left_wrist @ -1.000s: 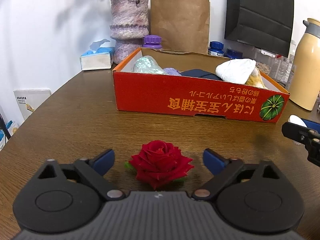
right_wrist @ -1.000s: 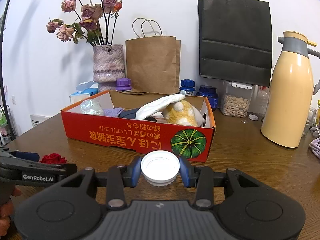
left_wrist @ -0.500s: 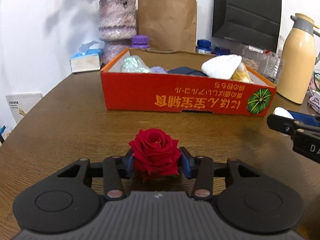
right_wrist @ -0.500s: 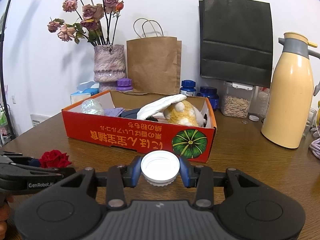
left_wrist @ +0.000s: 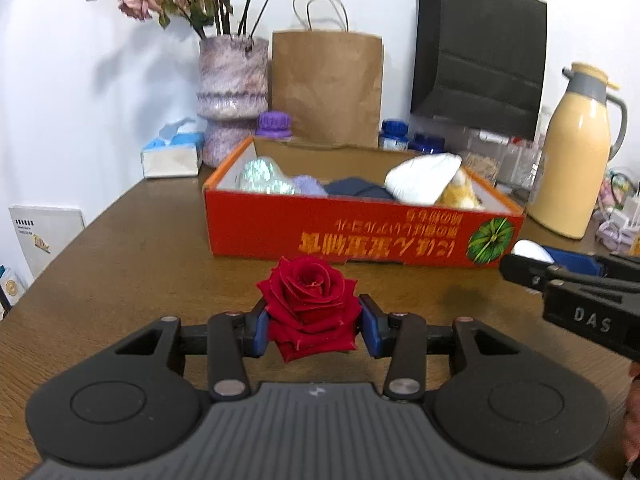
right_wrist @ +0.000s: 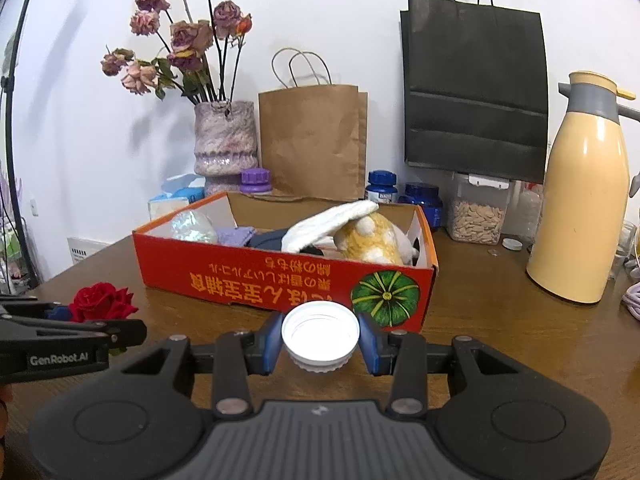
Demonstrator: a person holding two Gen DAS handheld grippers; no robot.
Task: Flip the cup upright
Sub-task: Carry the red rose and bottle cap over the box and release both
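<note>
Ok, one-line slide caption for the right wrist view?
Right gripper fingers clamp a white ribbed plastic cap, open side up, before the orange cardboard box.

An orange box (right_wrist: 280,280) on the wooden table (right_wrist: 500,340); behind it a vase (right_wrist: 225,138), 2 paper bags, a yellow jug (right_wrist: 580,208).

Each of the 2 cameras sits just behind its own tongs, low over the counter (left_wrist: 132,240), looking forward and slightly down toward the wall. Both views share the red box (left_wrist: 360,236), the vase (right_wrist: 225,138) and the paper bags. Each view catches the other tongs at its edge.
</note>
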